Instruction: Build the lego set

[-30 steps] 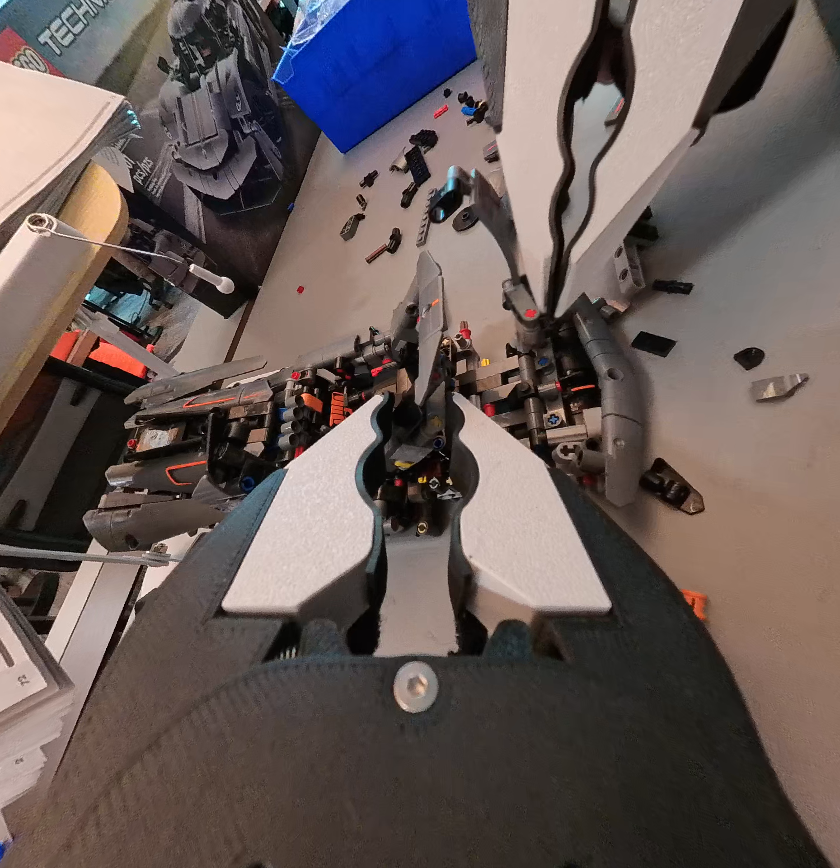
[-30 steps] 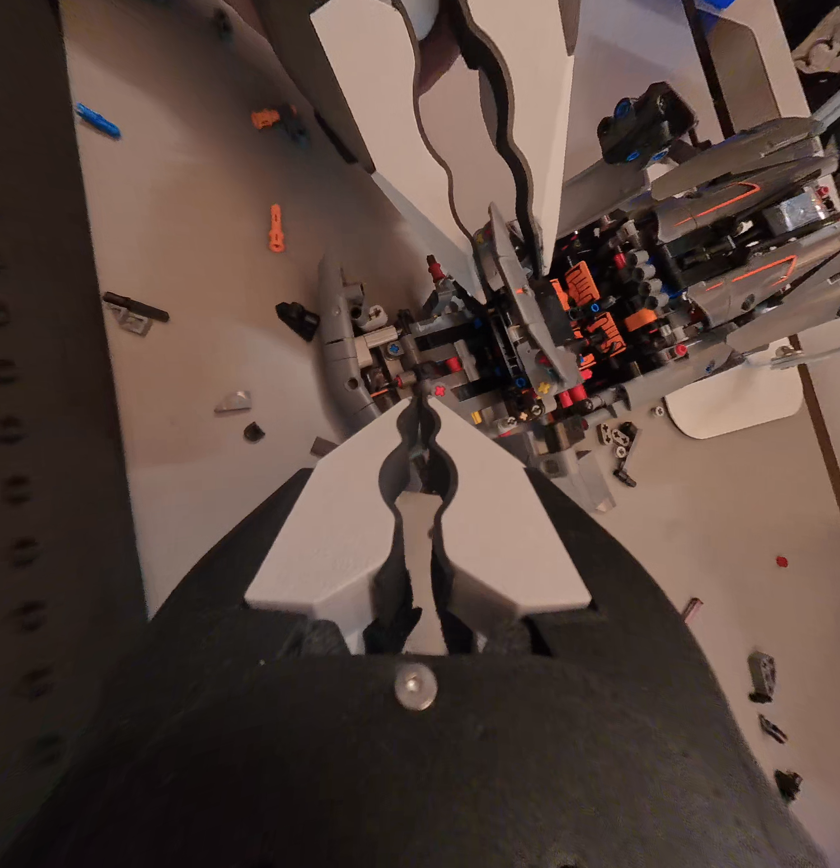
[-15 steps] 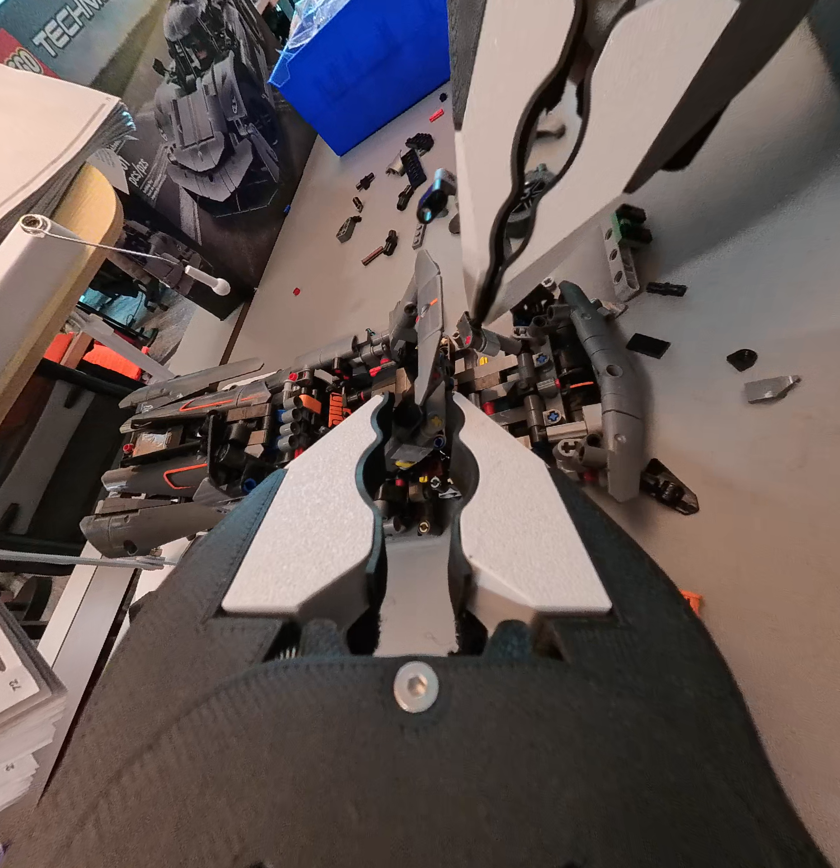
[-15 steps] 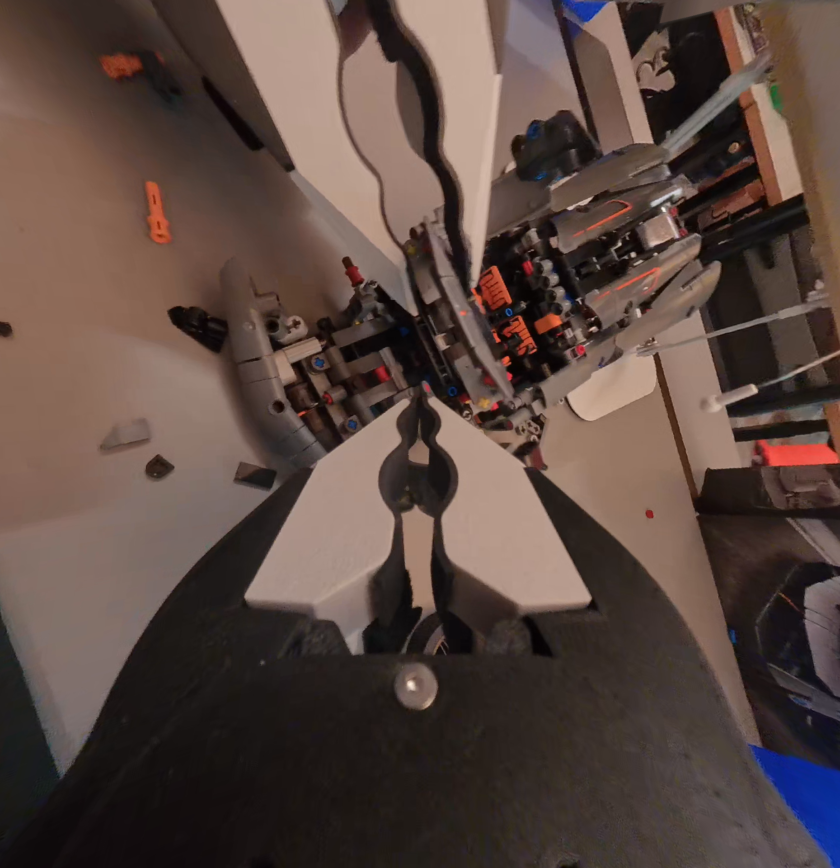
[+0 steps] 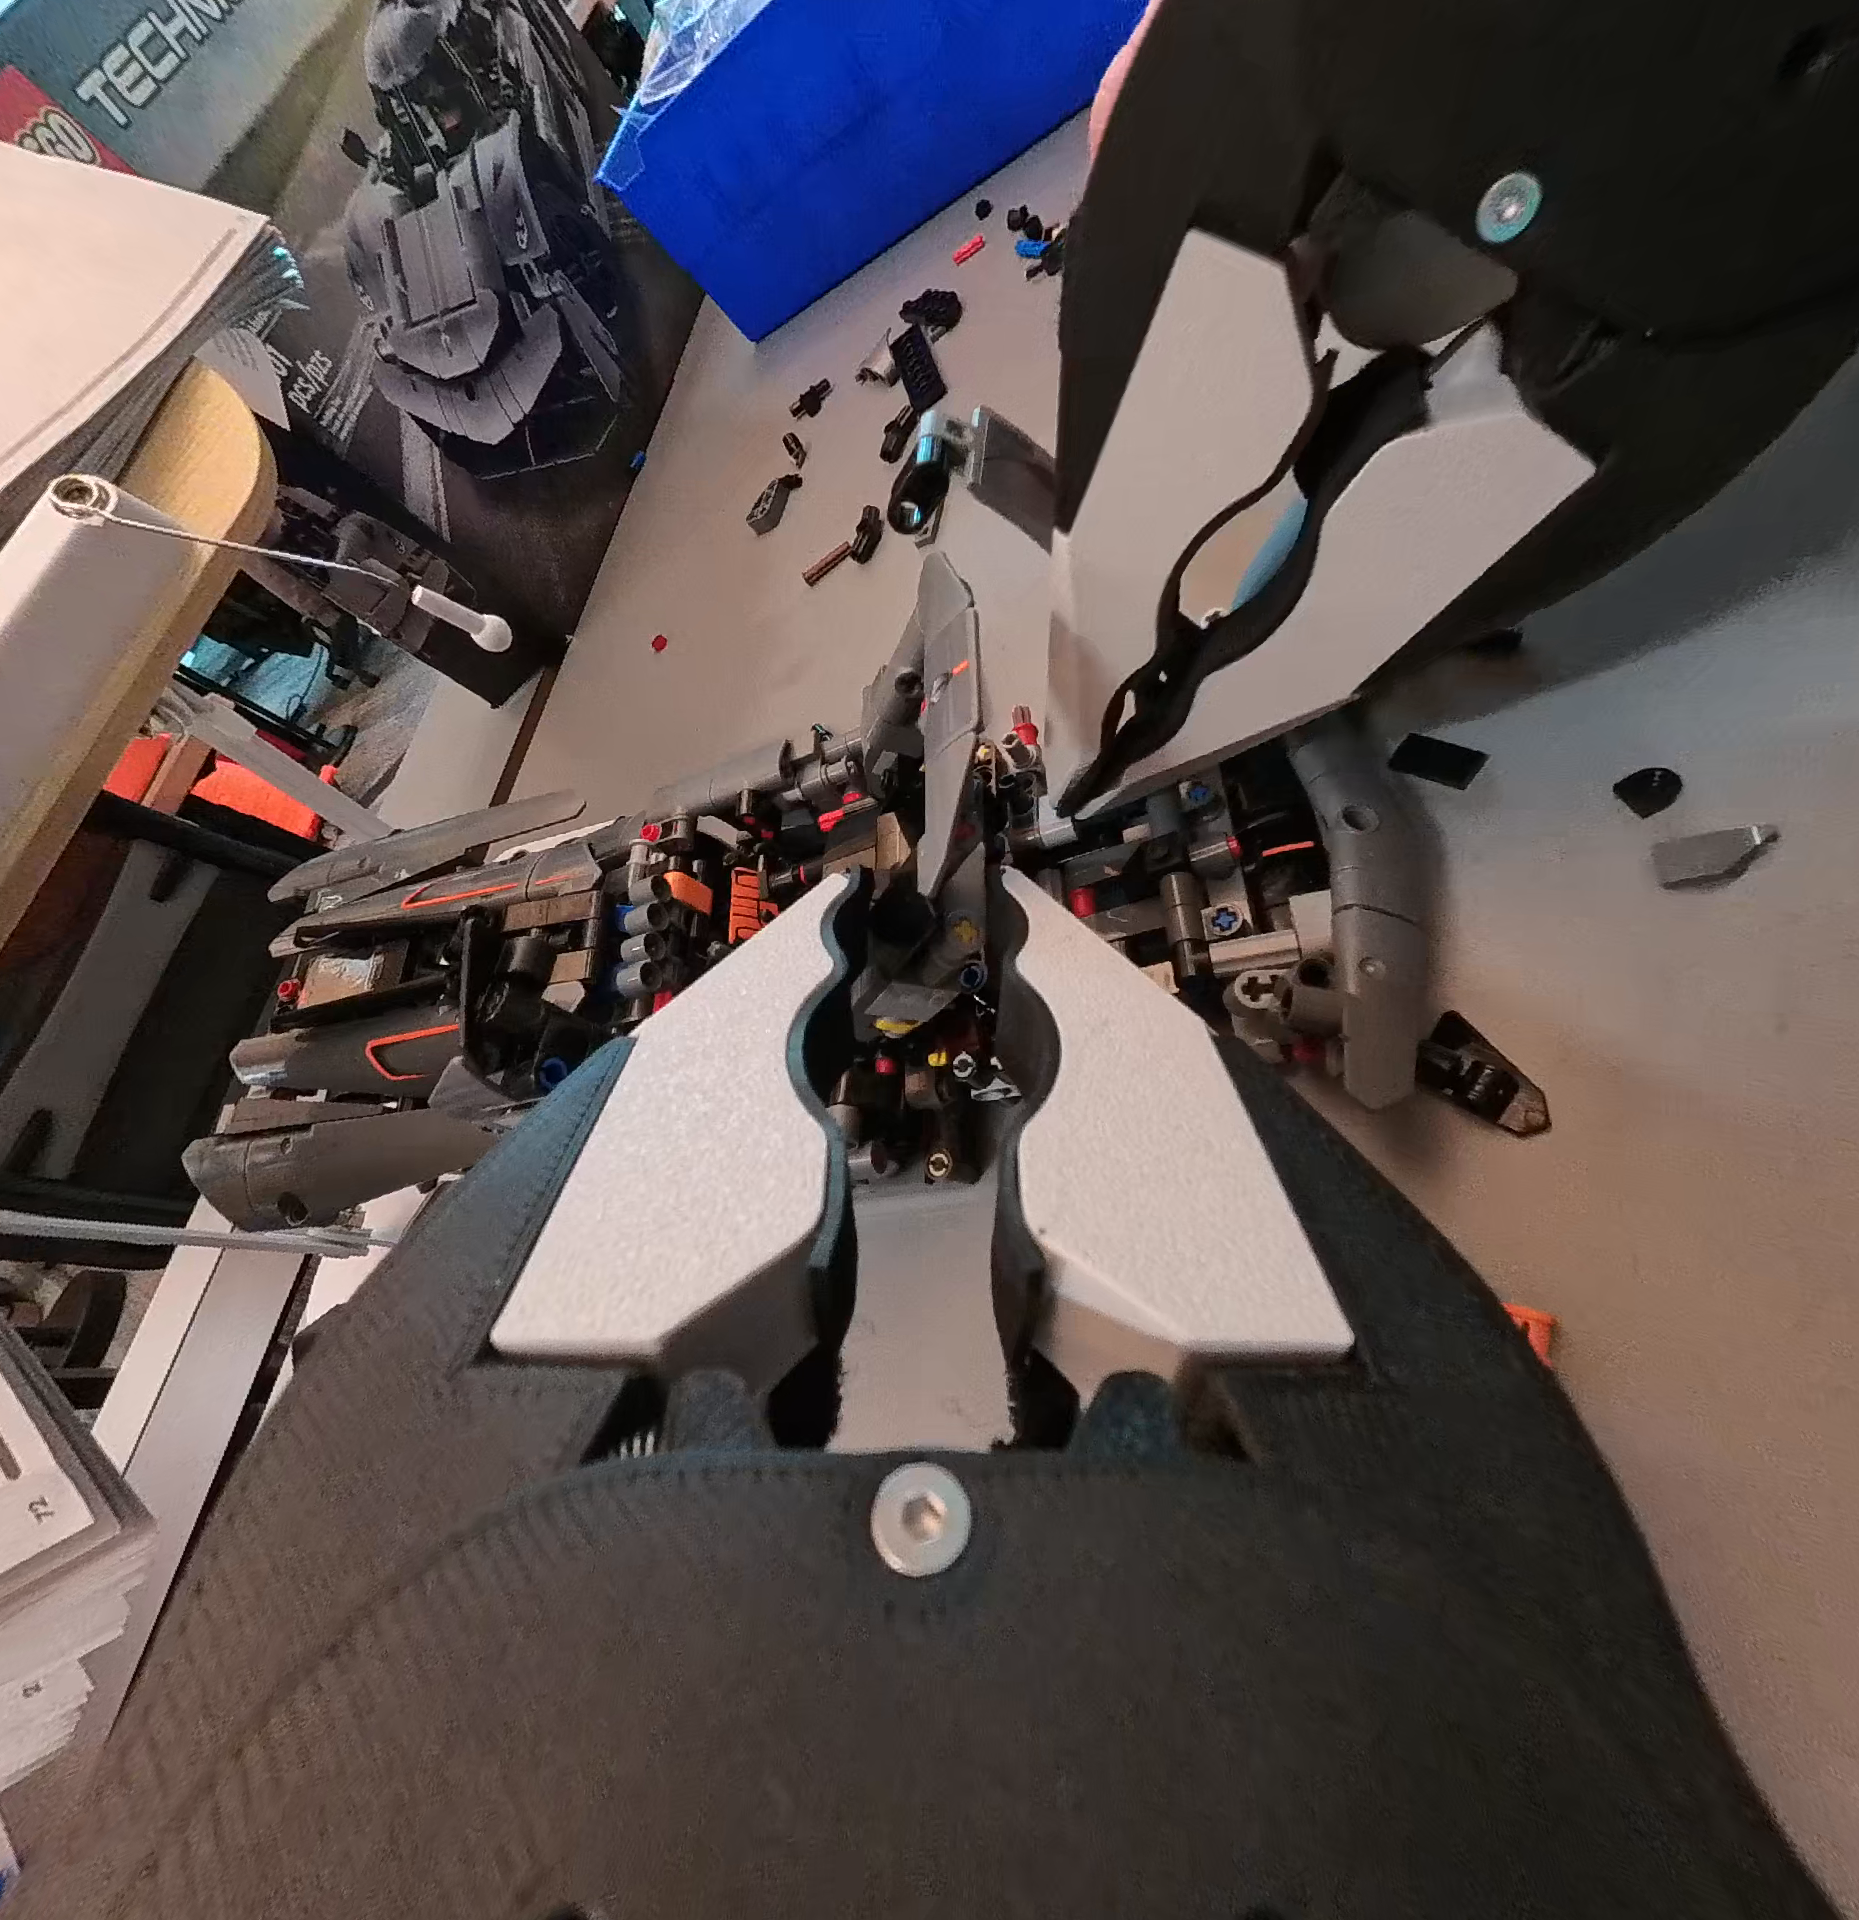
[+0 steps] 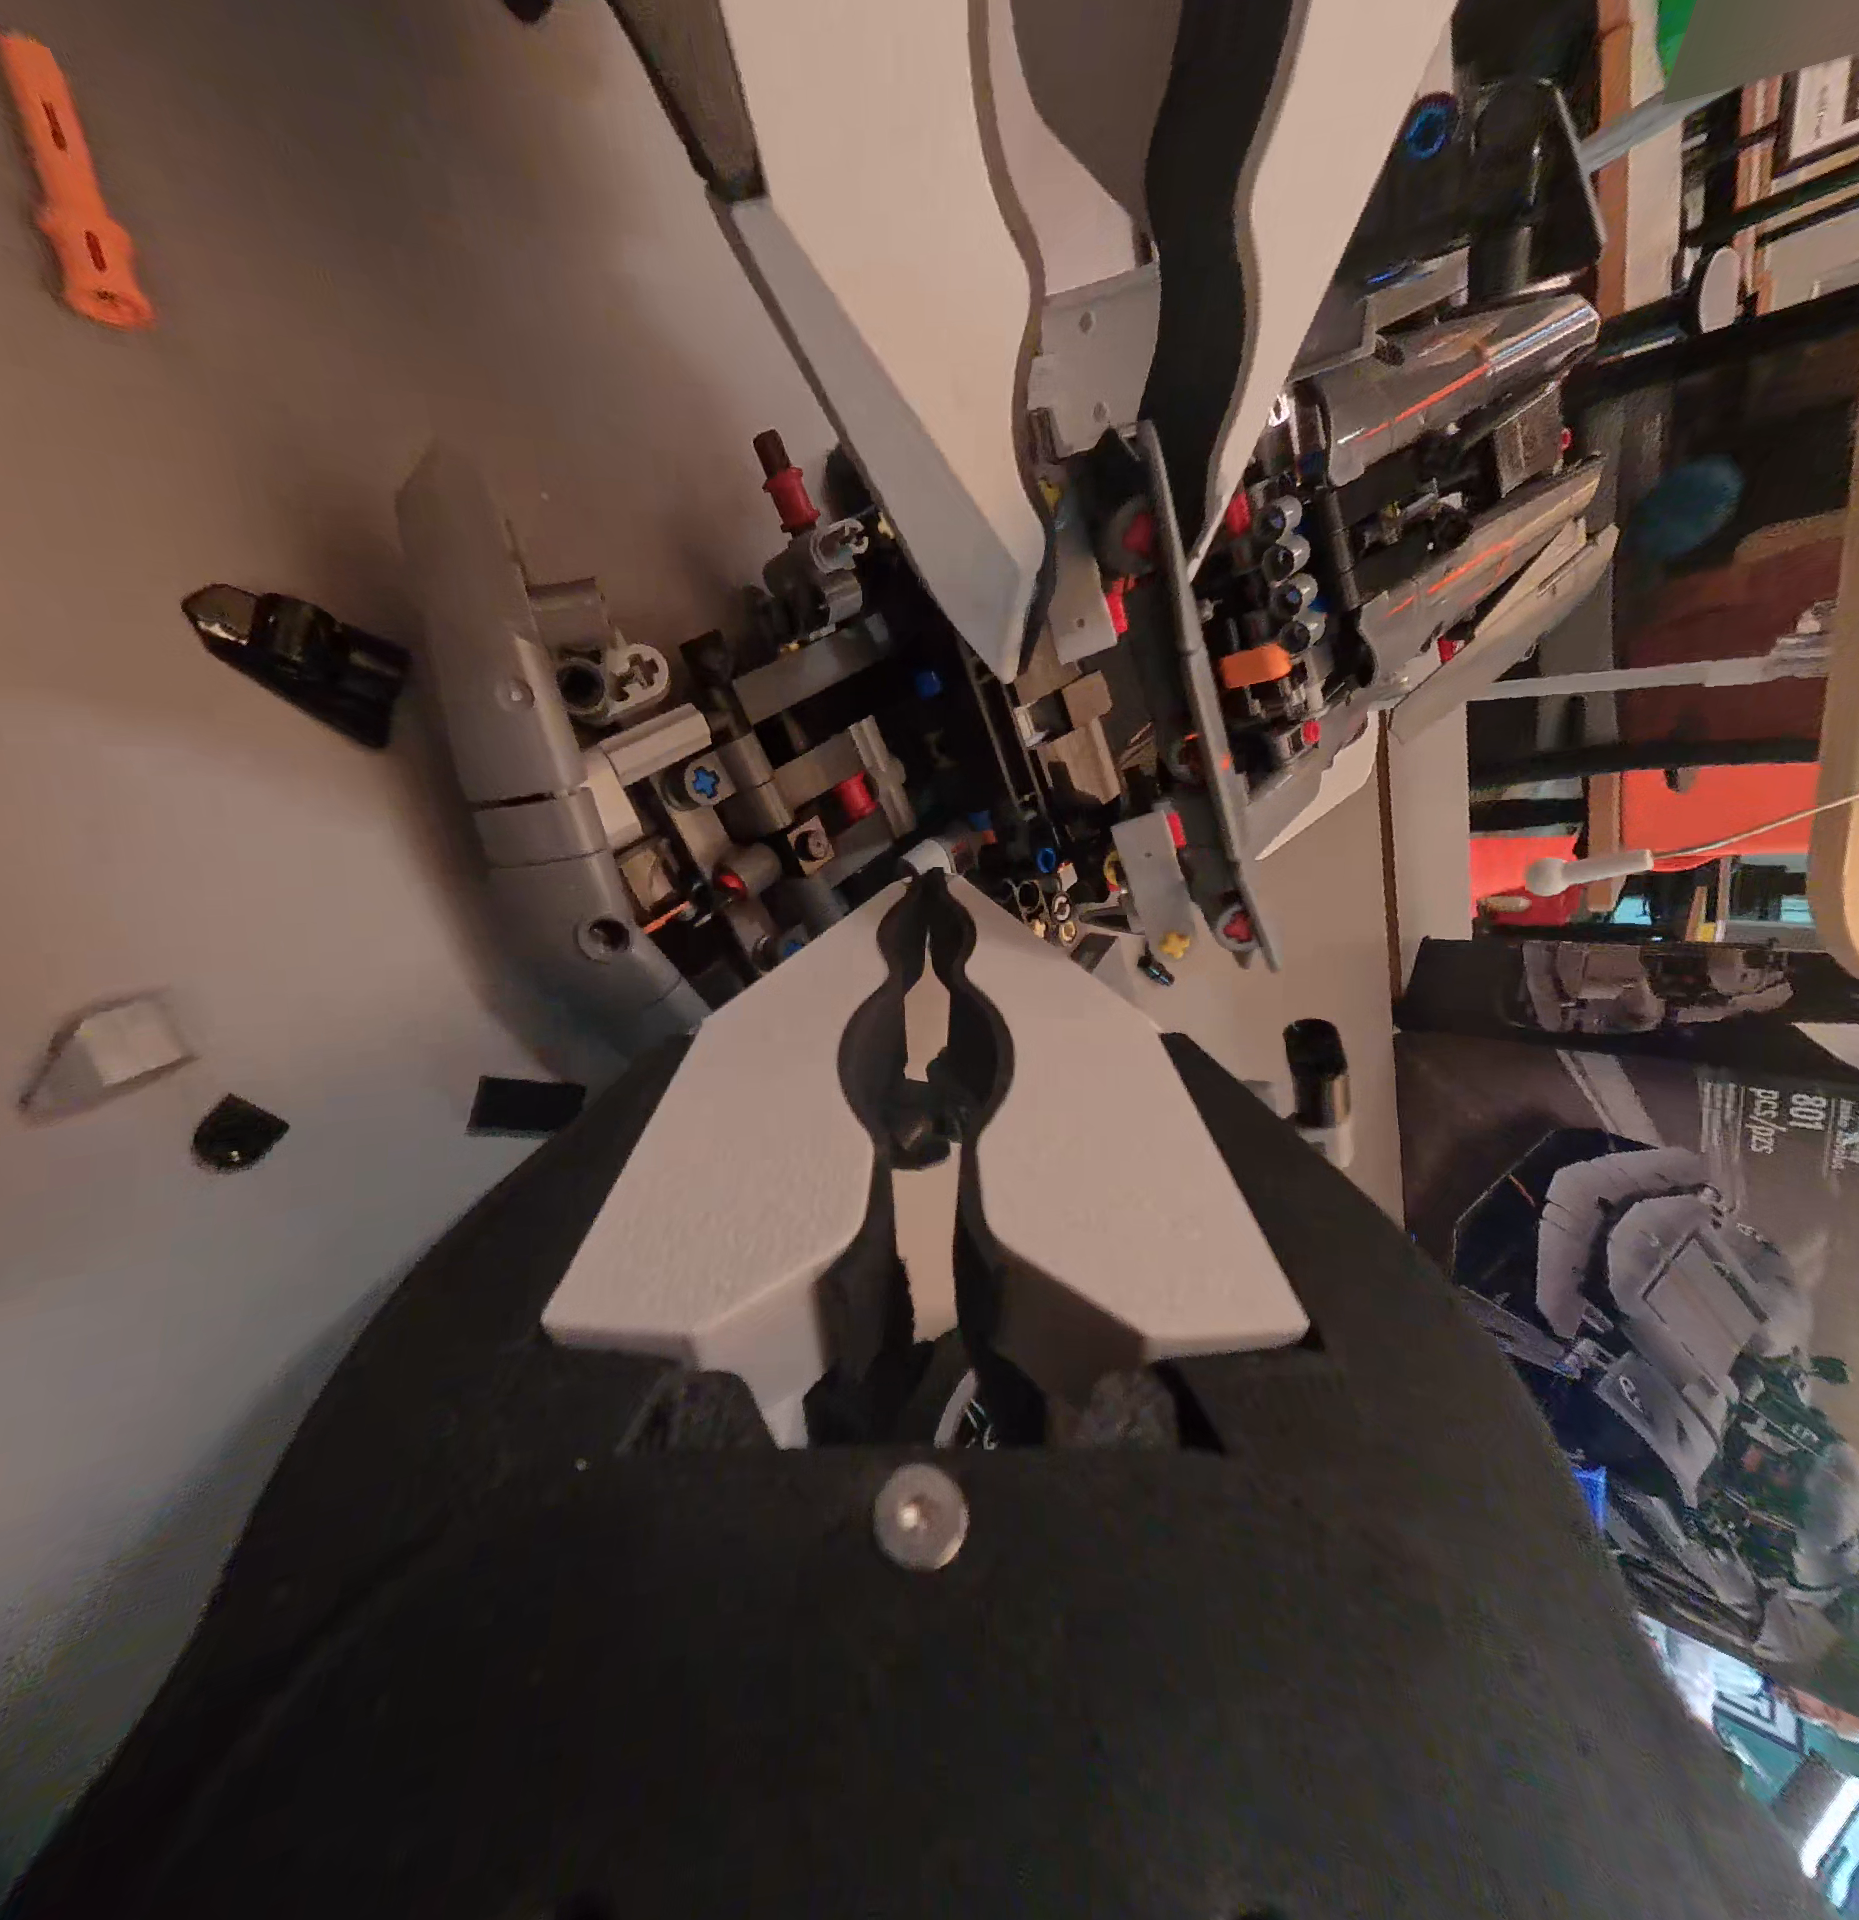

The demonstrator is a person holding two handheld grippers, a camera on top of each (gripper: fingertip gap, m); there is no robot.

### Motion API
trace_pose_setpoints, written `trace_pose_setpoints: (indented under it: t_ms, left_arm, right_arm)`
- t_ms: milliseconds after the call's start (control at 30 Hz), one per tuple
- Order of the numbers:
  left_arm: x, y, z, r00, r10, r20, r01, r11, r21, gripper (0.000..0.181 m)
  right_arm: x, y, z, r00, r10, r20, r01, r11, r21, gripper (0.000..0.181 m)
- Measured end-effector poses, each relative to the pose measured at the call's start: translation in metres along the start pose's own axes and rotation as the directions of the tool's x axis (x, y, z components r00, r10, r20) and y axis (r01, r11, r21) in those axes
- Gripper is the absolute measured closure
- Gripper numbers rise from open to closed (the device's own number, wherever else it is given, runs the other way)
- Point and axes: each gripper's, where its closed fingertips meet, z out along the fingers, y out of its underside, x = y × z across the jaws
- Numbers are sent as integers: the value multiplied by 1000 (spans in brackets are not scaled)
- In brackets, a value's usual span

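Grey and black, the lego model (image 5: 696, 935) lies on the pale table (image 5: 1683, 1195), its long axis going left to right in the left wrist view, and its pointed end reaches past the table edge at the left. We see little free room there: a white post (image 5: 83, 644) and a stack of booklets (image 5: 31, 1538) stand close. In the middle, our left gripper (image 5: 925, 894) is closed around the upright grey fin (image 5: 951, 727) of the model; its fingertips hide the base of the fin. To the right, our right gripper (image 6: 930, 883) is pressed together with its tips at the frame of the model; whether they pinch a small pin we cannot tell. Right of the model the table is more open, with loose pieces (image 5: 1714, 852) scattered. The blue bin (image 5: 852, 145) is cut off at the top.
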Motion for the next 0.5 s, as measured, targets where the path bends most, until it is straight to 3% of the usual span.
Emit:
trace_pose_setpoints:
  t_ms: [233,500]
  left_arm:
    - [0,0,0,1000,-4,-3,4,1000,6,162]
    - [0,0,0,1000,-5,-2,5,1000,6,162]
  right_arm:
    - [8,-7,-8,998,-13,-56,15,999,29,181]
    - [-2,-1,1,1000,-20,2,20,1000,-16,181]
